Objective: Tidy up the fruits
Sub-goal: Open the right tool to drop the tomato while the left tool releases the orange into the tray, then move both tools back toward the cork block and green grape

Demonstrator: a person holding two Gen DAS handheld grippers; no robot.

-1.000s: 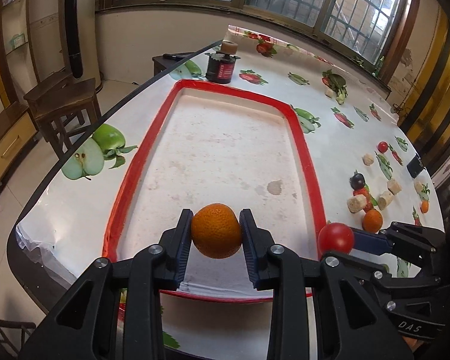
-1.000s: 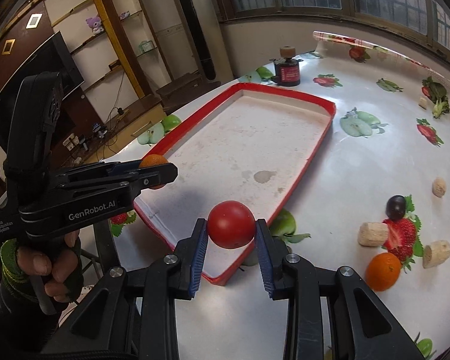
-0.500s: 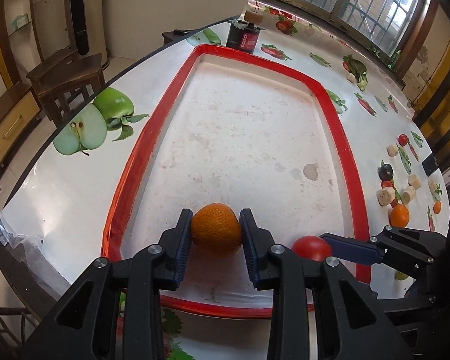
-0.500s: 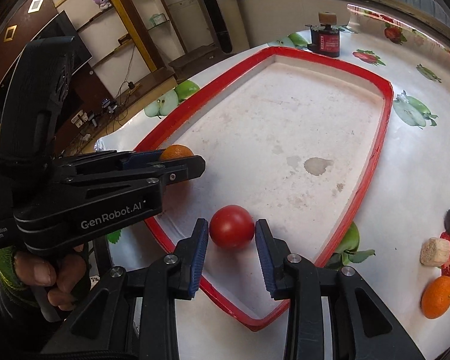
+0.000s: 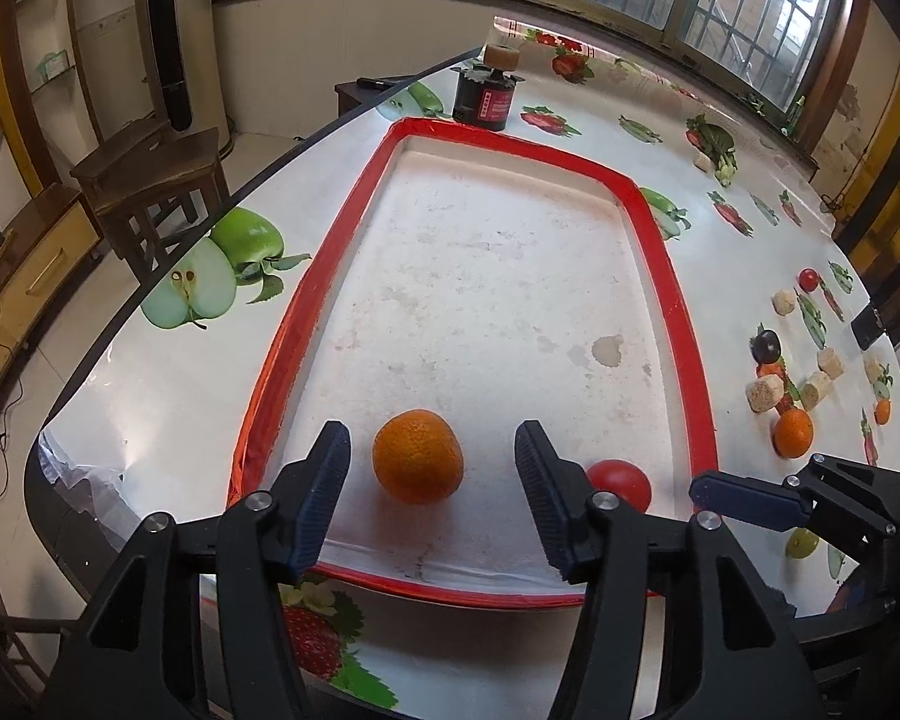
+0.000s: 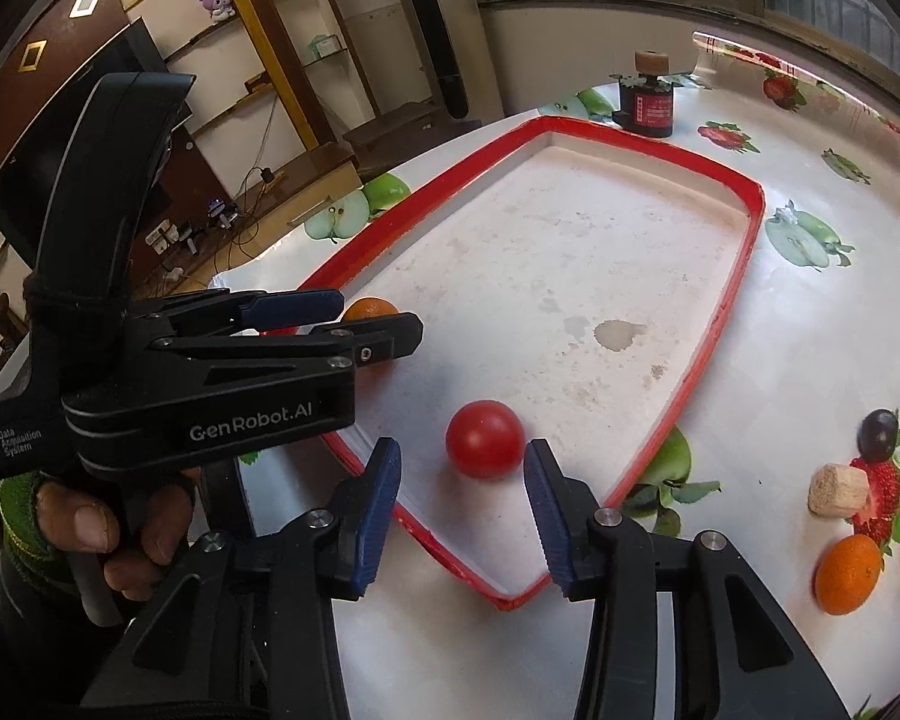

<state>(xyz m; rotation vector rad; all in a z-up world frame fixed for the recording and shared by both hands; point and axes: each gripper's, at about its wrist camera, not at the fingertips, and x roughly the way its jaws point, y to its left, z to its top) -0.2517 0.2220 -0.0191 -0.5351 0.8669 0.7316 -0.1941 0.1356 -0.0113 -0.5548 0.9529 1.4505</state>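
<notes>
An orange (image 5: 417, 464) rests on the floor of the red-rimmed white tray (image 5: 672, 288), near its front edge. My left gripper (image 5: 431, 468) straddles it with jaws opening, pads clear of the fruit on both sides. To its right a red tomato (image 5: 621, 482) lies in the same tray. In the right wrist view the tomato (image 6: 484, 439) sits between the fingers of my right gripper (image 6: 463, 474), whose jaws are opening and do not touch it. The left gripper (image 6: 354, 324), held by a hand, hides most of the orange (image 6: 371, 309) there.
On the fruit-print tablecloth right of the tray lie a second orange (image 5: 793, 432), a dark grape (image 5: 766, 345), a small red fruit (image 5: 808, 279), a green grape (image 5: 802, 542) and several cork pieces (image 5: 765, 393). A dark jar (image 5: 487, 97) stands behind the tray. A wooden stool (image 5: 150, 180) stands left of the table.
Both grippers lowered their fruit into the tray's near end and let go. The left jaws spread wide off the orange; the right jaws parted from the tomato.
</notes>
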